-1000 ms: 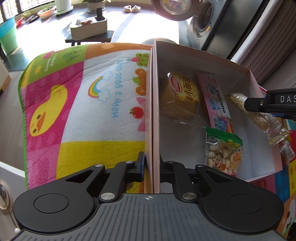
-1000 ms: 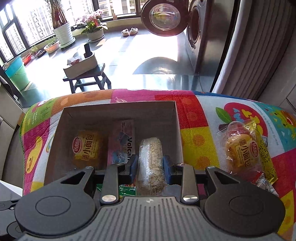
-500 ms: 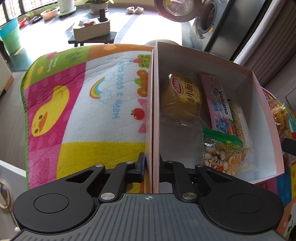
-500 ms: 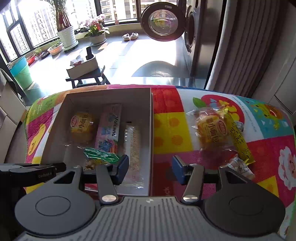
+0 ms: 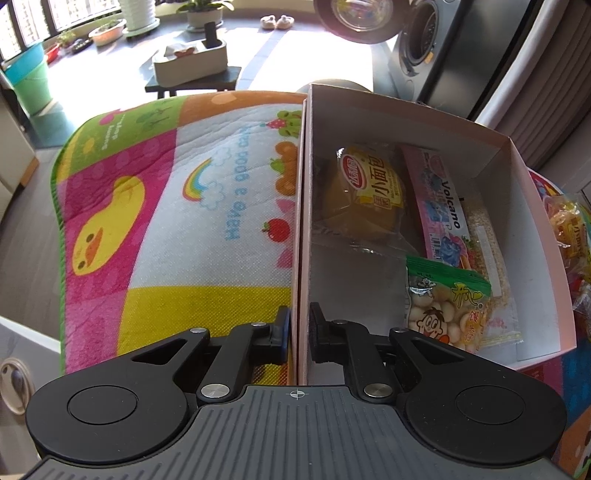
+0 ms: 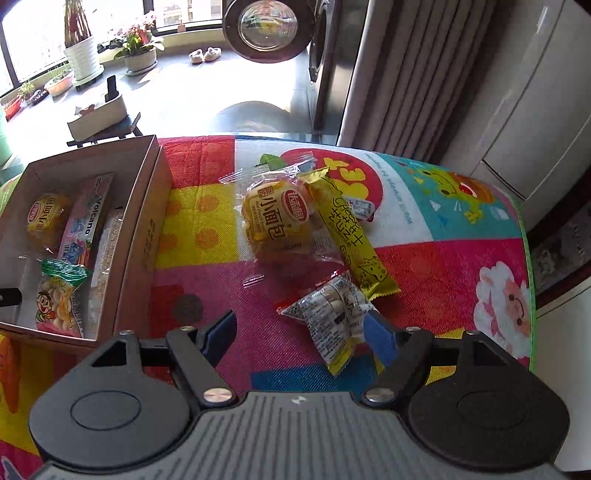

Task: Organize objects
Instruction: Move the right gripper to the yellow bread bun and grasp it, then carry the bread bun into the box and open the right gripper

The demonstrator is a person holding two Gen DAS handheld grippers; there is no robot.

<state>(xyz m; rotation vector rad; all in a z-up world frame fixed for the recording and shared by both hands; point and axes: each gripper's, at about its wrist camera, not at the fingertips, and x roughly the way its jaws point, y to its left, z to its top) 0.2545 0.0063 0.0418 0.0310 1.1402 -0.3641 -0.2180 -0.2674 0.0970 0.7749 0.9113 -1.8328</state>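
My left gripper (image 5: 300, 326) is shut on the near left wall of a white cardboard box (image 5: 305, 206). Inside lie a yellow bread packet (image 5: 369, 184), a pink Volcano bar (image 5: 439, 210), a sesame bar (image 5: 487, 251) and a green snack bag (image 5: 443, 302). My right gripper (image 6: 301, 338) stands open over the colourful mat, right of the box (image 6: 144, 236). Ahead of it lie a second bread packet (image 6: 277, 225), a yellow stick packet (image 6: 351, 236) and a small snack bag (image 6: 332, 314) close to the right fingertip.
The patterned play mat (image 5: 166, 221) covers the table; its edge (image 6: 528, 295) drops off at the right. Beyond stand a low stool with a tissue box (image 5: 190, 64), a washing machine (image 6: 266, 29) and curtains (image 6: 406, 74).
My right gripper let go of the sesame bar in the box, opened, and swung right over the loose snacks on the mat. The left gripper kept its hold on the box wall.
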